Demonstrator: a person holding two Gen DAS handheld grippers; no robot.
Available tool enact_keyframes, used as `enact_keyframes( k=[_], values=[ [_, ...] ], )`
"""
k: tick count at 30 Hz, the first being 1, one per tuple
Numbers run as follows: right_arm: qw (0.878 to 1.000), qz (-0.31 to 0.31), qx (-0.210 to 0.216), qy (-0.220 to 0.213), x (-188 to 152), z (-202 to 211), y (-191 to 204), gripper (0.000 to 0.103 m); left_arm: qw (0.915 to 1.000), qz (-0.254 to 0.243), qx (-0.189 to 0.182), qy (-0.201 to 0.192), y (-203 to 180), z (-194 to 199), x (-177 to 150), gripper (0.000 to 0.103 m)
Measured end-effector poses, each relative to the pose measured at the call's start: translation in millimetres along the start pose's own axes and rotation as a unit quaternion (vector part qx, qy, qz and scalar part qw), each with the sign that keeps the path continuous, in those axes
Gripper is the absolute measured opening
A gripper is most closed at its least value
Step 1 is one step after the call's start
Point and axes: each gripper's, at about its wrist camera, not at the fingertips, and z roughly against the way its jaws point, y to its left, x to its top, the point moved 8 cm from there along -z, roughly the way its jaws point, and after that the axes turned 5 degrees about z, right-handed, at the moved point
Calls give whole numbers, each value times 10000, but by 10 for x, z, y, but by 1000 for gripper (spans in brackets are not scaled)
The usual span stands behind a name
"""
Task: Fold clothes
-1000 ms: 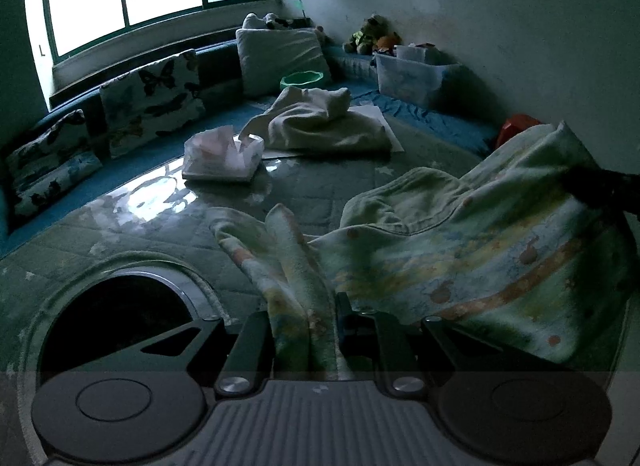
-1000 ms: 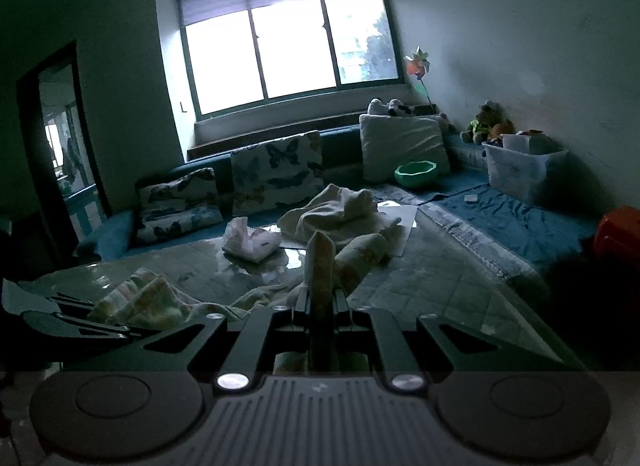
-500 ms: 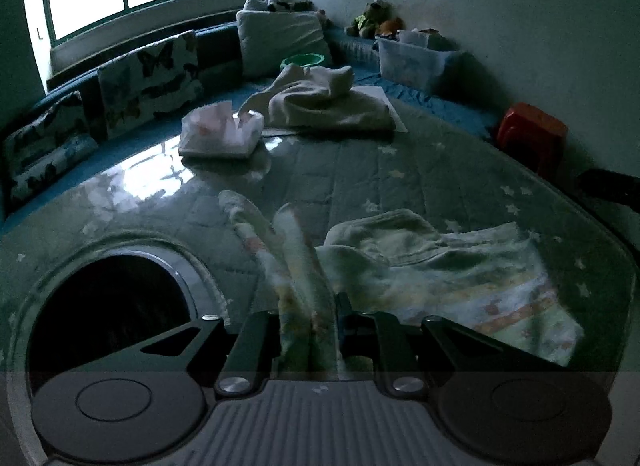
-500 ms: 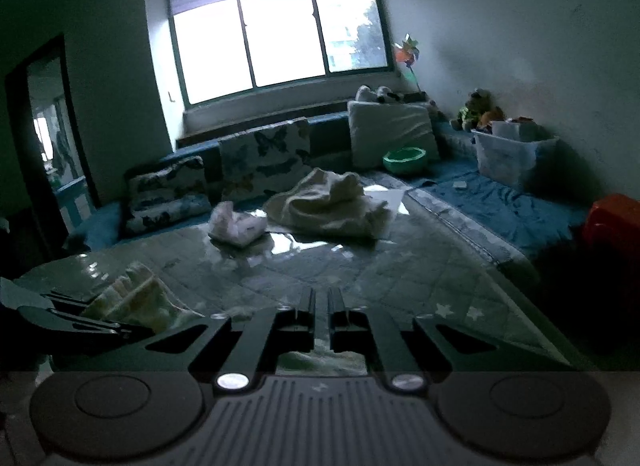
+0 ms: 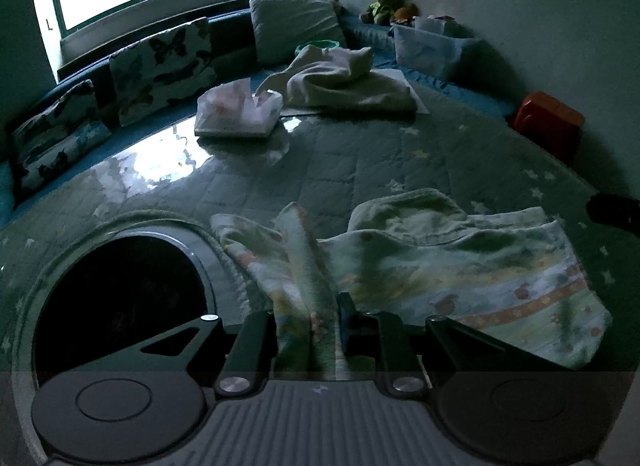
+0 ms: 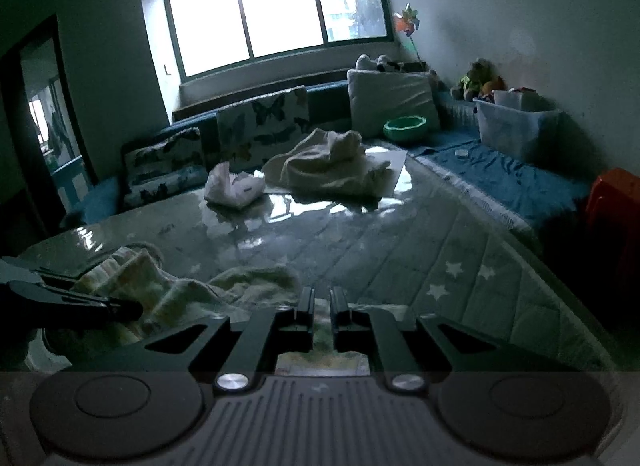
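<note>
Garment [image 5: 460, 274], pale with printed bands, lies crumpled on the quilted table cover [image 5: 340, 161] in front of you. Your left gripper [image 5: 306, 306] has a bunched fold of it between its fingers, and the jaws are opening. Your right gripper [image 6: 322, 302] hangs over the garment's edge, fingers drawn nearly together and gripping nothing. Cream cloth [image 5: 344, 81] and tissue pack [image 5: 240, 109] sit well apart at the far side.
</note>
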Motion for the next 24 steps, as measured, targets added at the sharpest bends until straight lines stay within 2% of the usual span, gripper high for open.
enact_keyframes(
  k=[3,9,10,13,14,19,24],
  values=[
    [10000,4,16,84,-48,-42,12,13,10000,13,48,44,31,-28,-29,21],
    [9997,52,55,211,-108,-124,56,31,9999,26,108,130,62,-66,-89,24],
    [9997,66,55,229,-116,-136,67,38,9998,28,115,146,63,-73,-98,27],
    [9995,126,72,298,-155,-177,106,43,9997,33,163,179,75,-88,-124,36],
    [9994,134,76,324,-172,-192,117,49,9997,34,179,187,84,-93,-131,37],
    [9989,178,111,417,-219,-249,156,60,9994,62,259,219,142,-114,-164,47],
    [9986,227,134,469,-253,-301,212,74,9990,90,356,247,202,-134,-191,51]
  ],
)
